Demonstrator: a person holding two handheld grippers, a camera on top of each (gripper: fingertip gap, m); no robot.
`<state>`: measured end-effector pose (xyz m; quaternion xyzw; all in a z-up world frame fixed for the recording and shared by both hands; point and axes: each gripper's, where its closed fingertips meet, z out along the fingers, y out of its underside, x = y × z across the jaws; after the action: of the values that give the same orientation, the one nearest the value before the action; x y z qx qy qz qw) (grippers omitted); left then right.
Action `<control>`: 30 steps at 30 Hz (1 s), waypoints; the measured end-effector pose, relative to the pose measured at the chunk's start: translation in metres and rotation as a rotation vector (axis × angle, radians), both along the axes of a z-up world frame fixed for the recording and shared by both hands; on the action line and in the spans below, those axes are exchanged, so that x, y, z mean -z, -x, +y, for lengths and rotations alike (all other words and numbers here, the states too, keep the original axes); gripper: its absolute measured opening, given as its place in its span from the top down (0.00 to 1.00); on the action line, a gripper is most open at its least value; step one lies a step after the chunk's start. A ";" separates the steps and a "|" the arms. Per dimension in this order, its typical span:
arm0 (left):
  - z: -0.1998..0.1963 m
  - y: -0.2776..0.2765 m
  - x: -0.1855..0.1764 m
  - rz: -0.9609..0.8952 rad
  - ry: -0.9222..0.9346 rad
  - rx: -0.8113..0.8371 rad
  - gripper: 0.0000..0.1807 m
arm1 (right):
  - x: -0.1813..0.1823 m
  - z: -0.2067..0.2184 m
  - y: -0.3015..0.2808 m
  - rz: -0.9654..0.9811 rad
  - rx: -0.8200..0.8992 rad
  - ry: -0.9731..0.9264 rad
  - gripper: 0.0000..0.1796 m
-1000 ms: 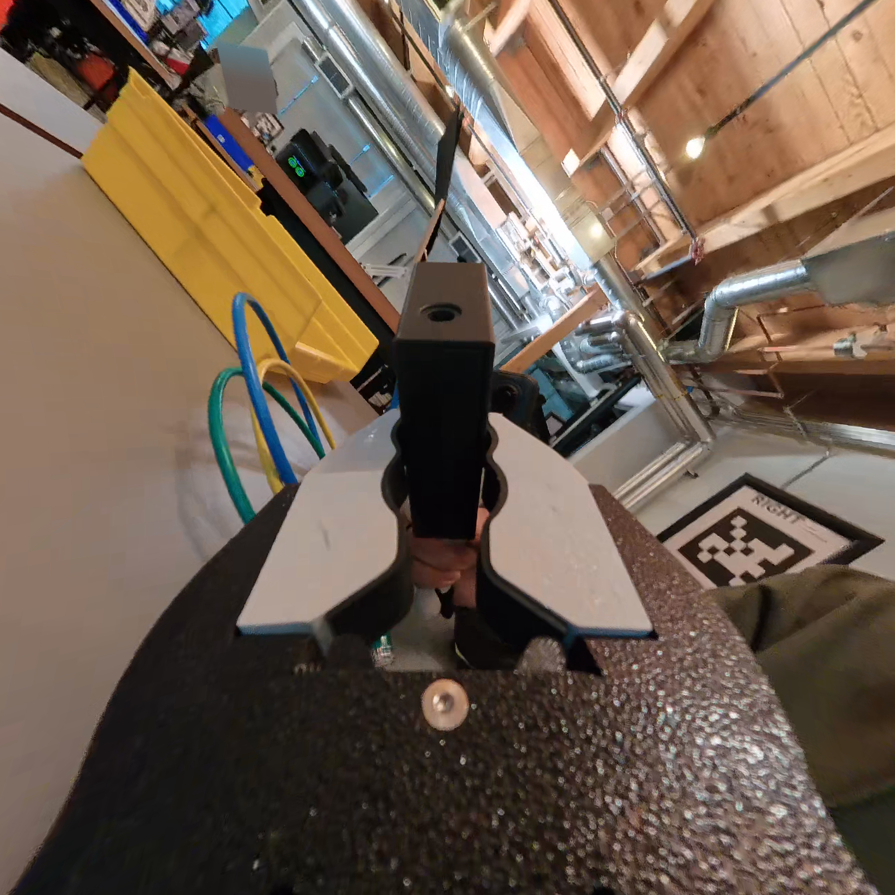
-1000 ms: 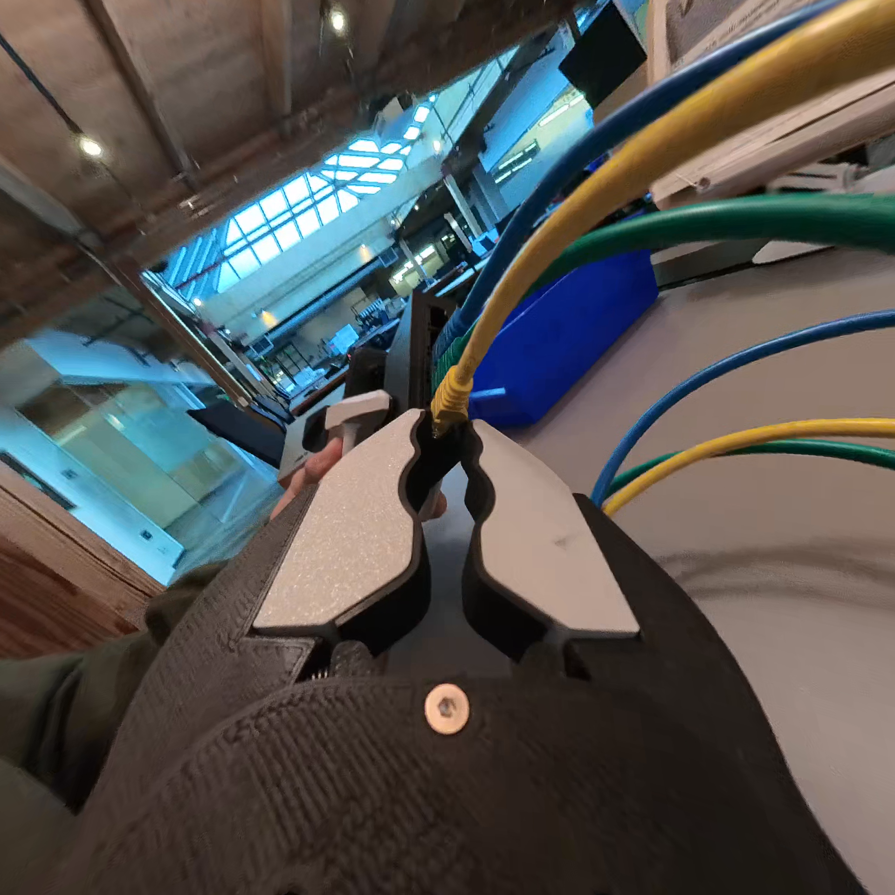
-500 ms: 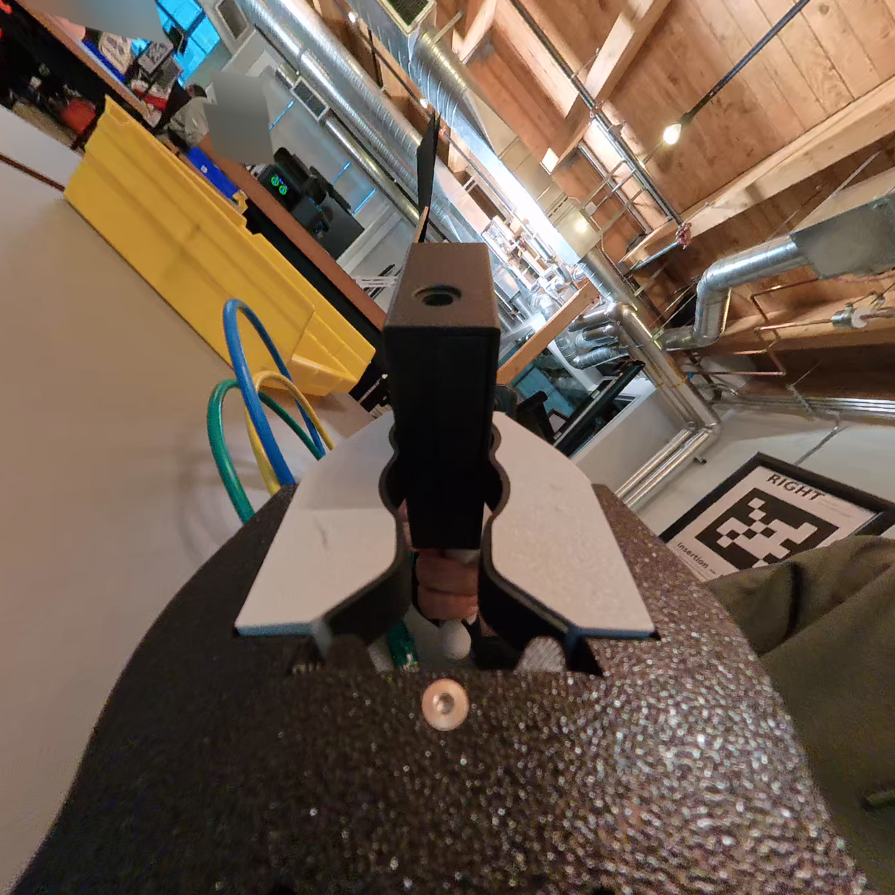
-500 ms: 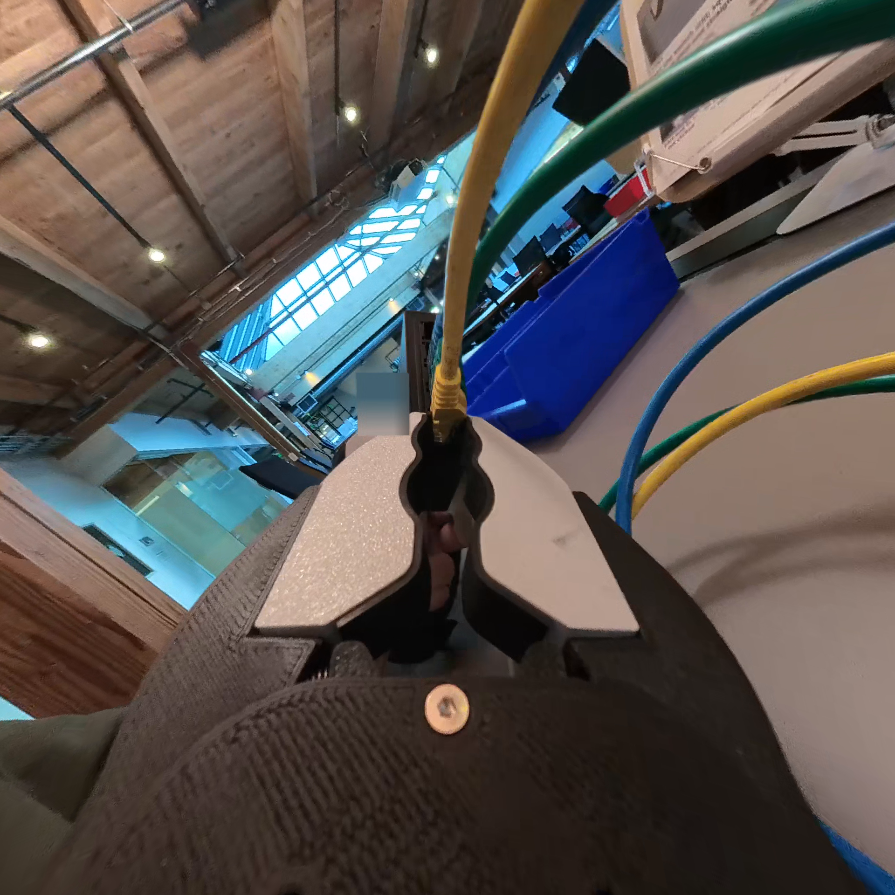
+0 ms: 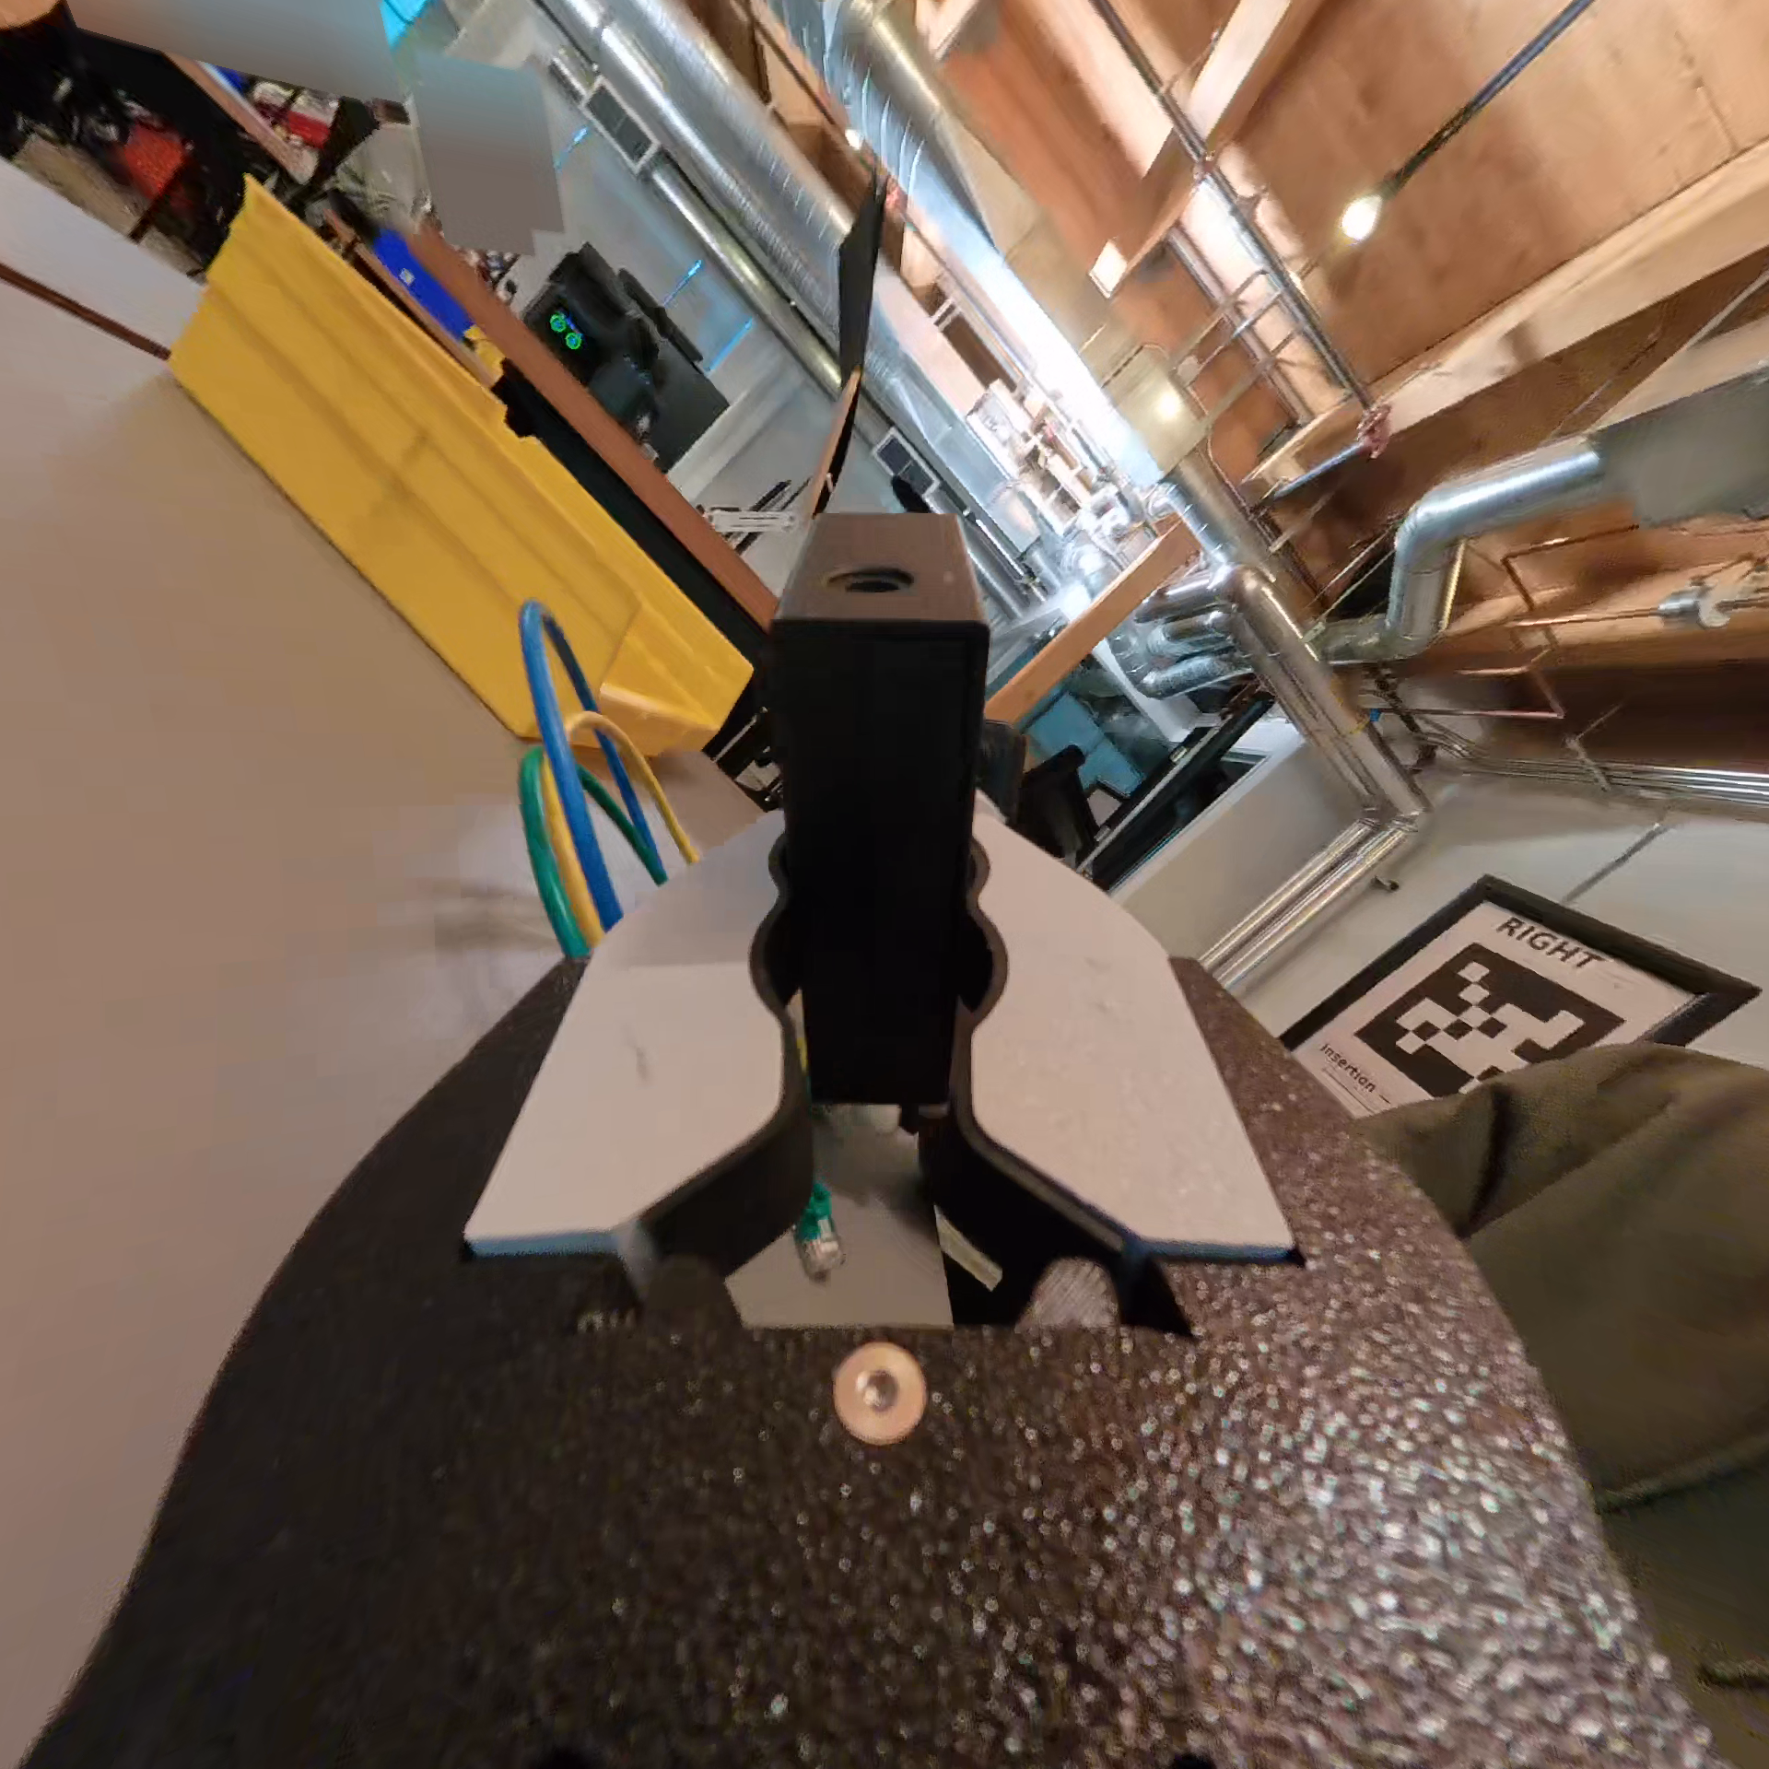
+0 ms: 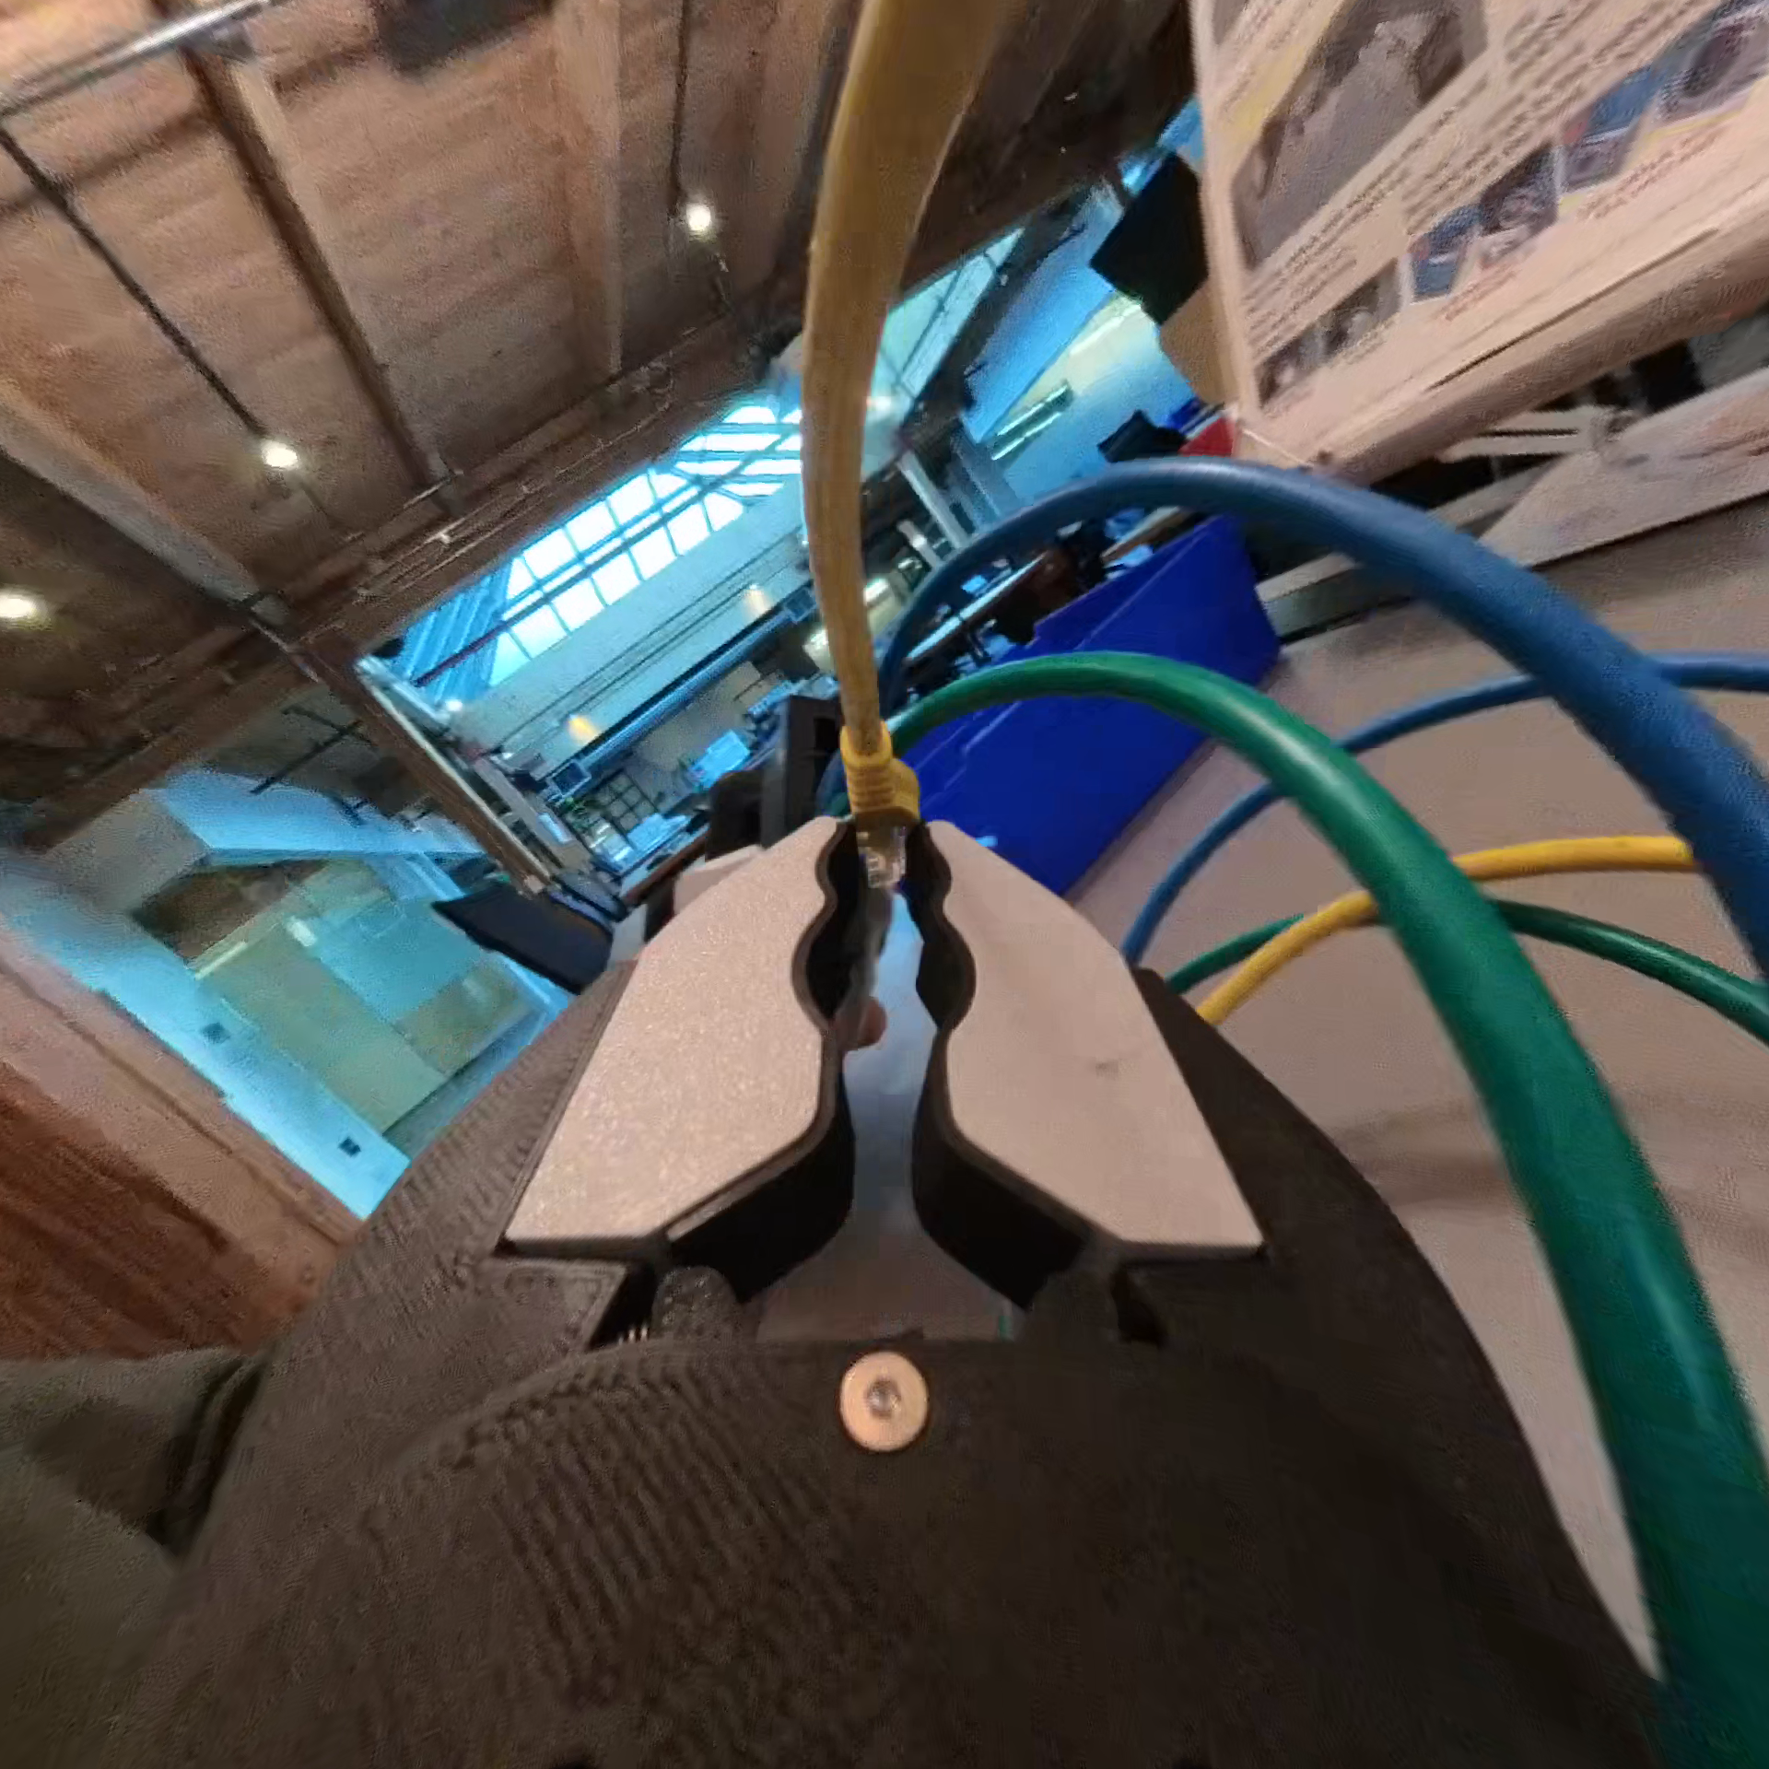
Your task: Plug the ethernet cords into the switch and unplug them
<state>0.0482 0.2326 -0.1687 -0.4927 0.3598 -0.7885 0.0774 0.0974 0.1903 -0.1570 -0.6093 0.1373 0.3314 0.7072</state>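
Note:
In the left wrist view my left gripper [image 5: 876, 866] is shut on the black switch [image 5: 876, 814] and holds it upright above the table. A green plug [image 5: 820, 1237] hangs loose just below the switch. Blue, yellow and green cords [image 5: 567, 823] loop up from the table behind the left finger. In the right wrist view my right gripper [image 6: 883, 847] is shut on the yellow cord's plug [image 6: 879, 823]. The yellow cord [image 6: 842, 383] rises straight up from it. A green cord [image 6: 1340, 814] and a blue cord [image 6: 1436, 555] arc across to the right.
A yellow bin [image 5: 412, 459] stands at the table's far left edge. A blue bin [image 6: 1082, 756] stands beyond the cords. A framed marker board [image 5: 1493, 1015] and a green sleeve [image 5: 1579, 1244] are to the right. A poster [image 6: 1484, 191] stands at the upper right.
The hand seen under the switch is gone from the left wrist view. The right gripper has turned, so the yellow cord now stands upright and the green and blue cords arc closer.

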 end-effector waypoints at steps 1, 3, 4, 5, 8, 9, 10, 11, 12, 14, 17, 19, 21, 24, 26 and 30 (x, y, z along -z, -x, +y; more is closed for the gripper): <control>0.003 -0.001 -0.001 0.006 -0.019 -0.028 0.84 | -0.004 -0.001 0.006 -0.027 -0.012 0.012 0.93; 0.014 0.000 -0.008 -0.012 -0.025 -0.119 0.84 | -0.016 -0.007 0.023 -0.129 -0.055 0.015 0.93; 0.021 0.003 -0.014 -0.035 -0.022 -0.164 0.84 | -0.028 -0.012 0.029 -0.118 -0.088 -0.007 0.93; 0.028 0.006 -0.020 -0.059 -0.022 -0.208 0.84 | -0.041 -0.017 0.034 -0.124 -0.099 -0.035 0.93; 0.046 0.015 -0.030 -0.086 -0.048 -0.301 0.84 | -0.080 -0.032 0.042 -0.143 -0.166 -0.099 0.93; 0.050 0.018 -0.031 -0.092 -0.070 -0.326 0.84 | -0.094 -0.036 0.046 -0.138 -0.211 -0.120 0.93; 0.052 0.020 -0.032 -0.093 -0.083 -0.336 0.84 | -0.104 -0.039 0.046 -0.143 -0.226 -0.124 0.93; 0.055 0.022 -0.033 -0.092 -0.081 -0.344 0.84 | -0.116 -0.042 0.045 -0.158 -0.237 -0.139 0.93; 0.058 0.024 -0.035 -0.097 -0.070 -0.350 0.84 | -0.125 -0.045 0.045 -0.178 -0.260 -0.140 0.93; 0.065 0.031 -0.042 -0.128 -0.027 -0.361 0.84 | -0.132 -0.046 0.036 -0.256 -0.244 -0.074 0.93; 0.068 0.044 -0.063 -0.206 0.054 -0.319 0.84 | -0.121 -0.043 0.005 -0.349 -0.160 0.039 0.93; 0.066 0.054 -0.080 -0.261 0.091 -0.282 0.84 | -0.102 -0.038 -0.019 -0.397 -0.087 0.123 0.93; 0.063 0.065 -0.098 -0.320 0.128 -0.249 0.84 | -0.093 -0.036 -0.034 -0.359 -0.065 0.132 0.94; 0.059 0.072 -0.109 -0.332 0.096 -0.251 0.84 | -0.103 -0.038 -0.059 -0.366 0.007 0.105 0.93; 0.058 0.073 -0.109 -0.324 0.073 -0.259 0.84 | -0.123 -0.040 -0.072 -0.392 0.037 0.086 0.93; 0.058 0.070 -0.105 -0.303 0.066 -0.252 0.85 | -0.174 -0.041 -0.096 -0.448 0.063 0.065 0.93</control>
<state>-0.0214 0.2908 -0.0635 -0.4120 0.2533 -0.8490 0.2126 0.1930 0.1494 0.0168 -0.6855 0.0062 0.1610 0.7100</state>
